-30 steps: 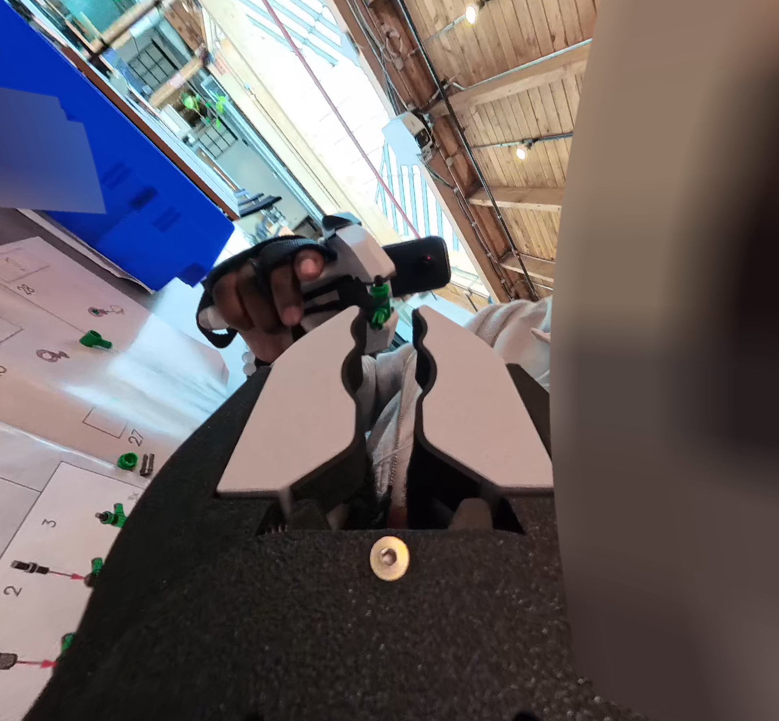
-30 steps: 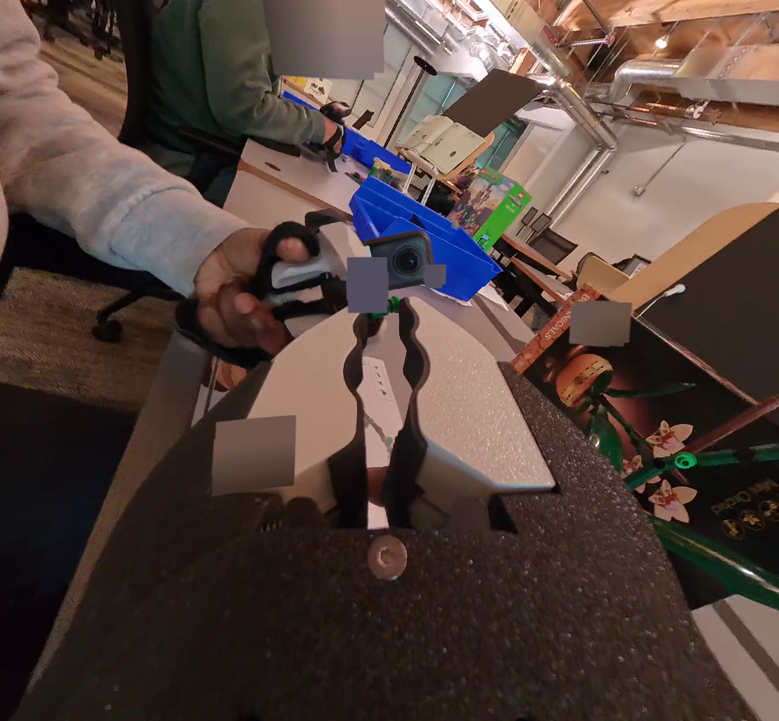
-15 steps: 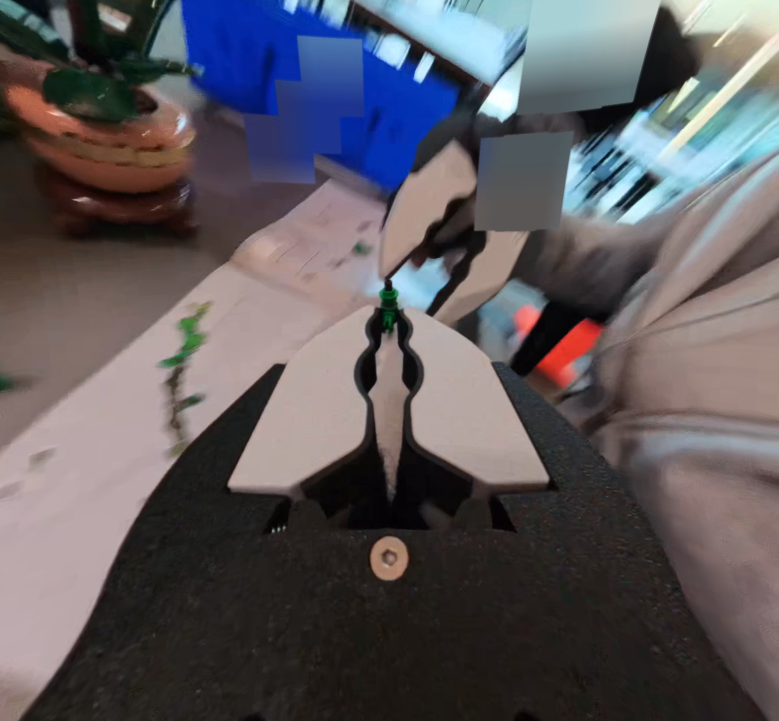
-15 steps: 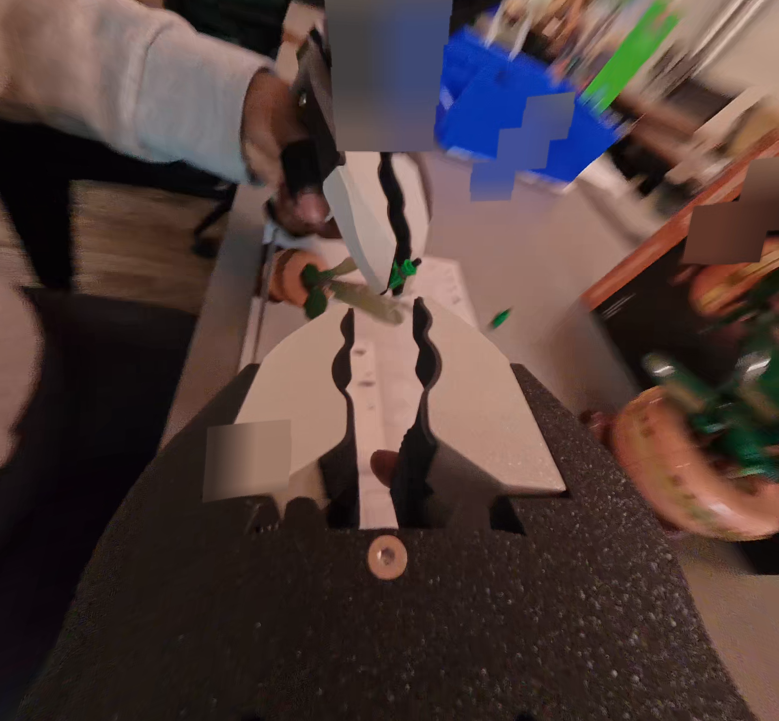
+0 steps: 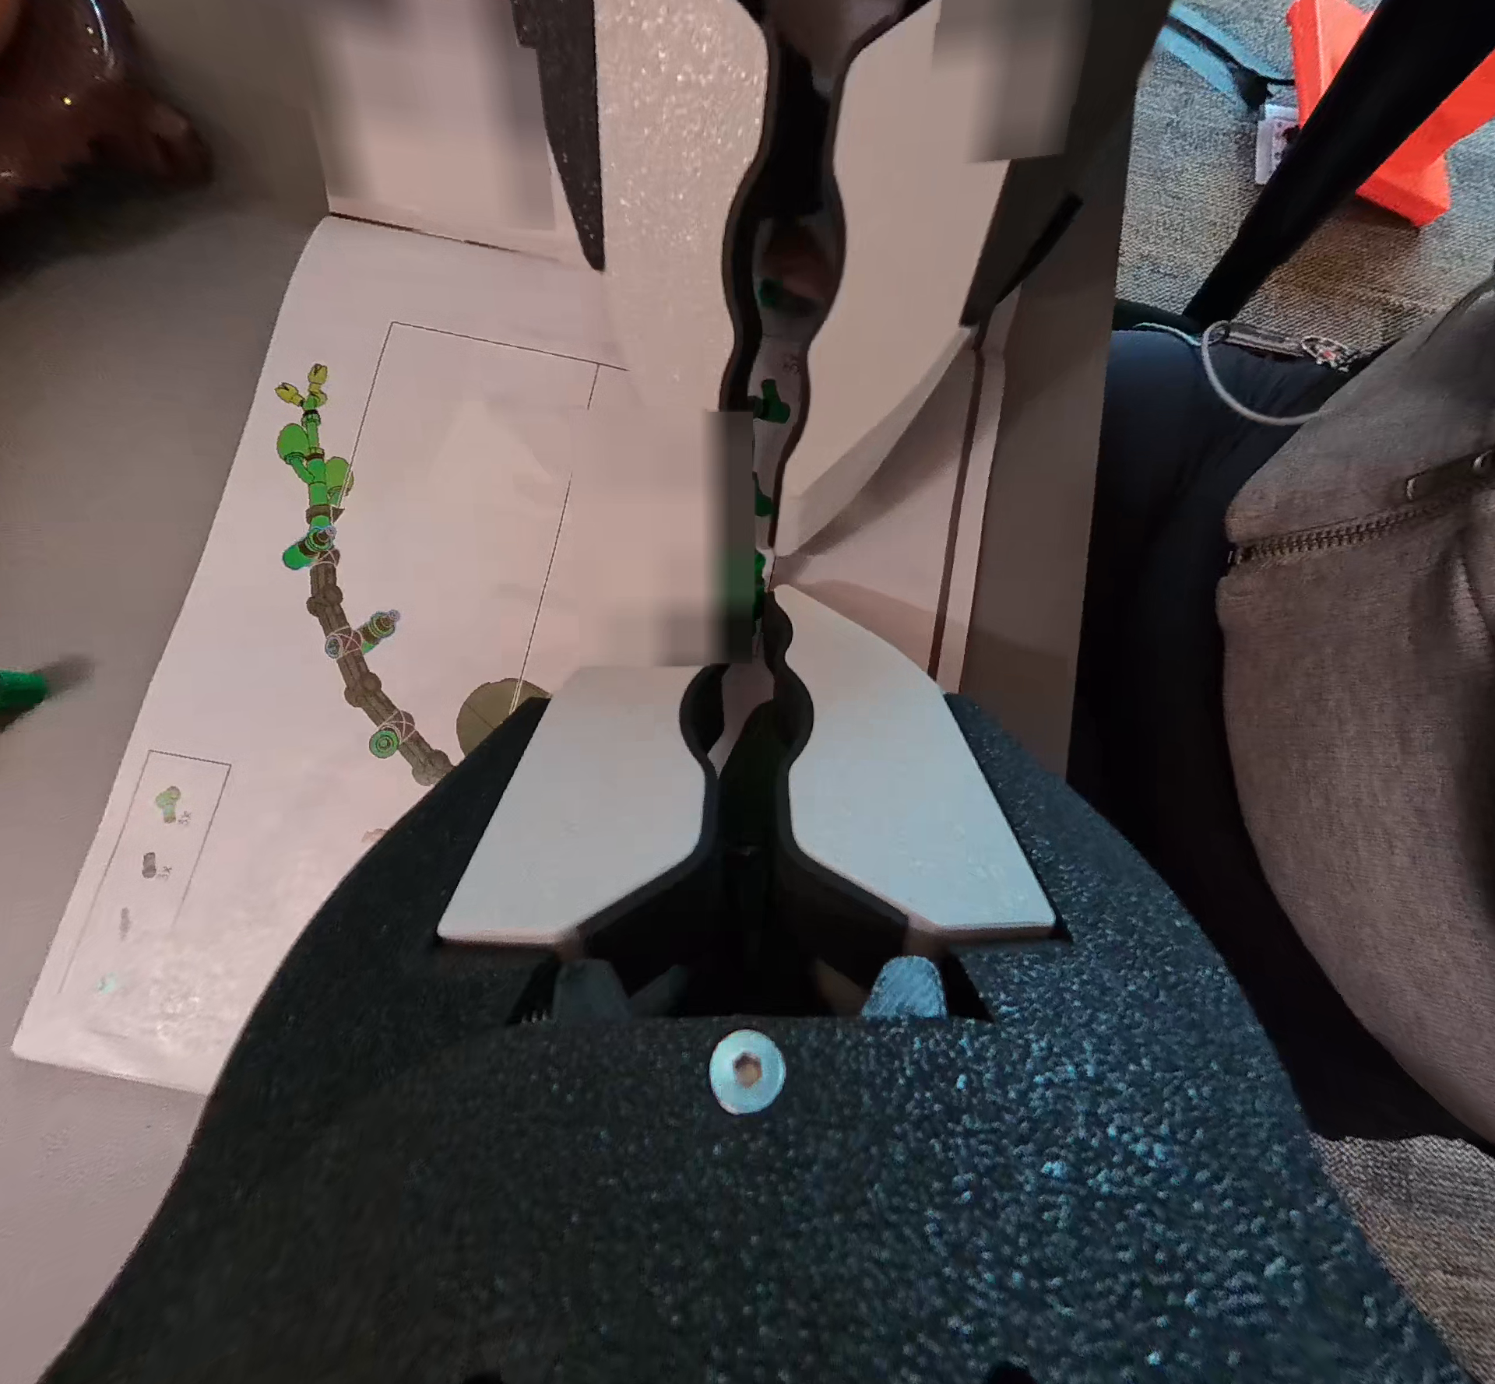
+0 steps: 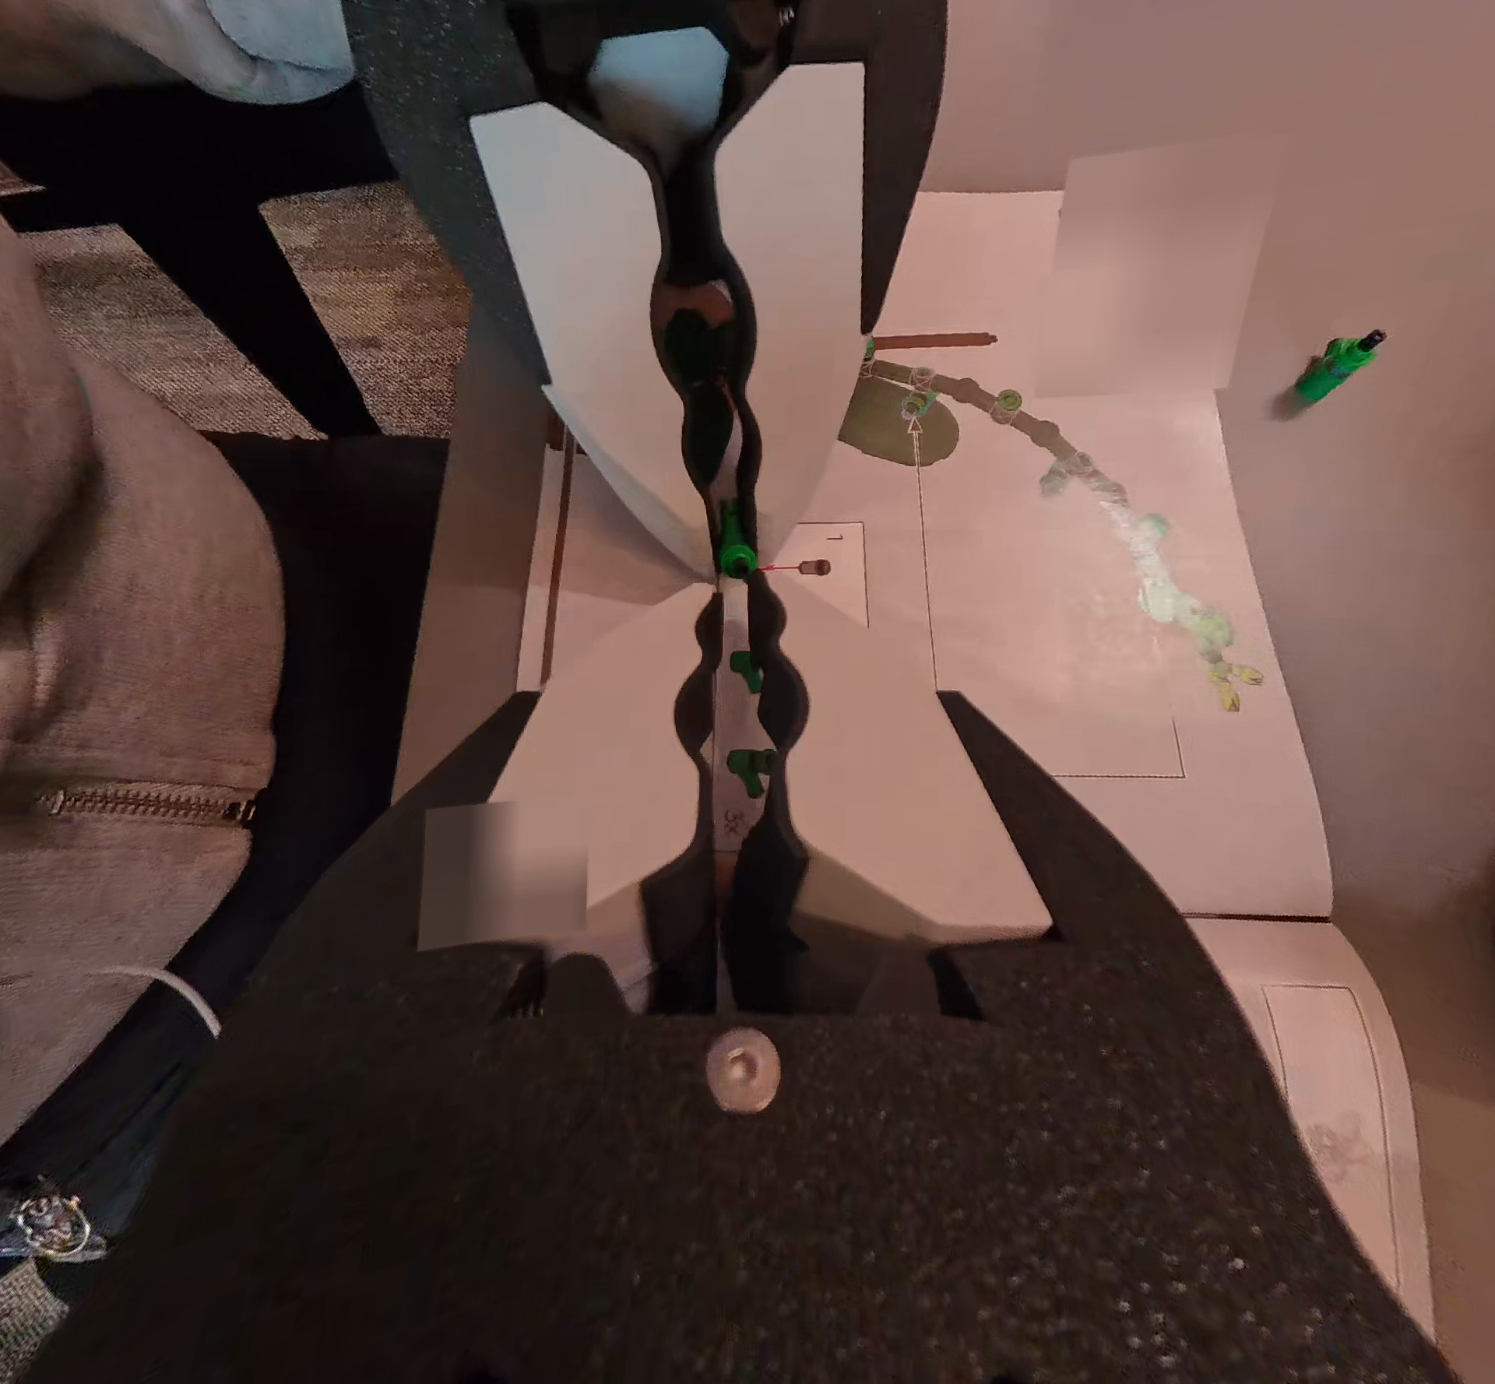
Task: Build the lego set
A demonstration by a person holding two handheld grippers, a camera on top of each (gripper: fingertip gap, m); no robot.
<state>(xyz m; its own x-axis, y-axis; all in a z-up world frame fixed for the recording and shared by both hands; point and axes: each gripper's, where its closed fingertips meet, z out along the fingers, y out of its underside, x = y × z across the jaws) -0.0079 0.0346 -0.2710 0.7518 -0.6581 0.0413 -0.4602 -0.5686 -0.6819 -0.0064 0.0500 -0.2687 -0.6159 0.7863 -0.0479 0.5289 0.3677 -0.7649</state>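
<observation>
My two grippers meet tip to tip above an open instruction booklet. A small green toy piece with a dark pin in its end sits between them. My left gripper is shut on it; a blurred patch hides most of the piece in the left wrist view. In the right wrist view the left gripper comes down from the top with the piece in its tips. My right gripper is closed to a narrow slit, with its tips on the pinned end of the piece. It comes from the top in the left wrist view.
The booklet lies on a grey table, with a printed green and brown stem on its page. A loose green piece lies at the far right. A brown pot stands at the top left. A person's grey jacket and an orange object are at the right. Both grippers' tips are close together, under 4 cm apart.
The green piece passed from my right gripper to my left. The right opened wide, then closed again at the piece's end. Both grippers swung down from the air to just above the booklet.
</observation>
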